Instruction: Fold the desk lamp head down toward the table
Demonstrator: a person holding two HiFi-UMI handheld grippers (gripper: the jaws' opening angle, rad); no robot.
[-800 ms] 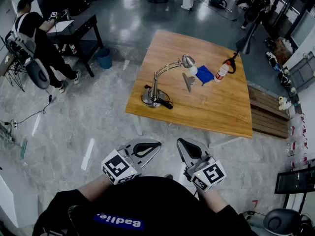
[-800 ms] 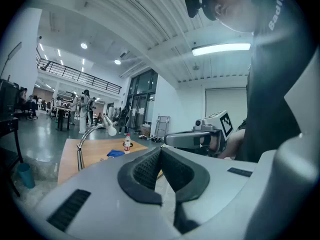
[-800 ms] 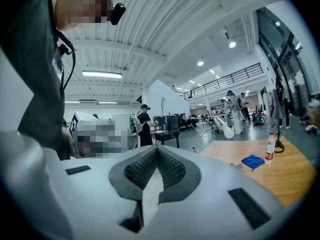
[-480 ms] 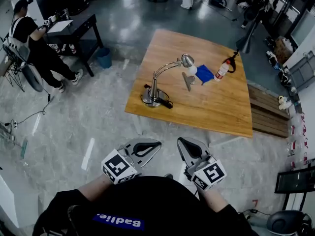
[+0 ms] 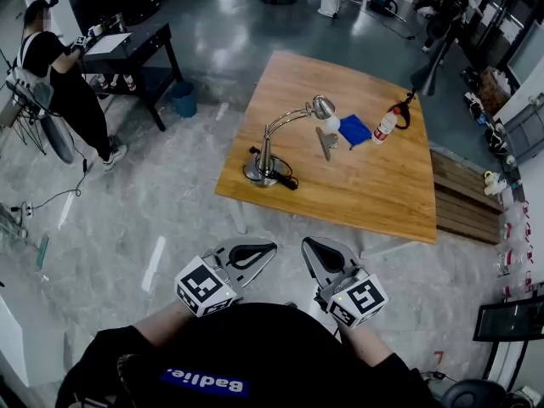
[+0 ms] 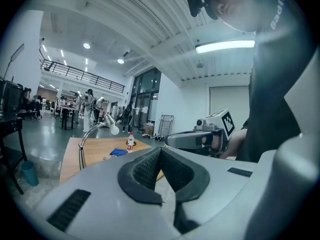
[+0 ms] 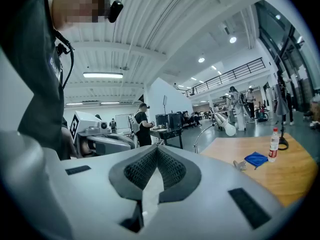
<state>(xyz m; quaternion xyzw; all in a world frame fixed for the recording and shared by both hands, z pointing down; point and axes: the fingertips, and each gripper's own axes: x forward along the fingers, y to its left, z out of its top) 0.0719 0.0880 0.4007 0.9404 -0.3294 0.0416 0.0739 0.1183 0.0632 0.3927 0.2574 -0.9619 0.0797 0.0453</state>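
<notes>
The desk lamp (image 5: 267,164) stands on the near left part of the wooden table (image 5: 374,189), its curved neck reaching right to the raised head (image 5: 324,106). Both grippers hang close to my body, well short of the table and over the floor. My left gripper (image 5: 272,247) and my right gripper (image 5: 306,244) are shut with nothing between the jaws. In the left gripper view the left gripper (image 6: 161,149) has the lamp head (image 6: 111,125) far off at its left. In the right gripper view the right gripper (image 7: 157,149) has the lamp head (image 7: 226,127) at its right.
On the table beyond the lamp lie a blue cloth (image 5: 354,129), a small bottle (image 5: 385,124) and a grey object (image 5: 323,141). A black desk (image 5: 127,45) with a person (image 5: 59,83) and a blue bin (image 5: 180,100) stand far left. A low wooden bench (image 5: 463,198) flanks the table's right.
The person at the black desk has shifted a little to the left. Both grippers and the lamp stay as they were.
</notes>
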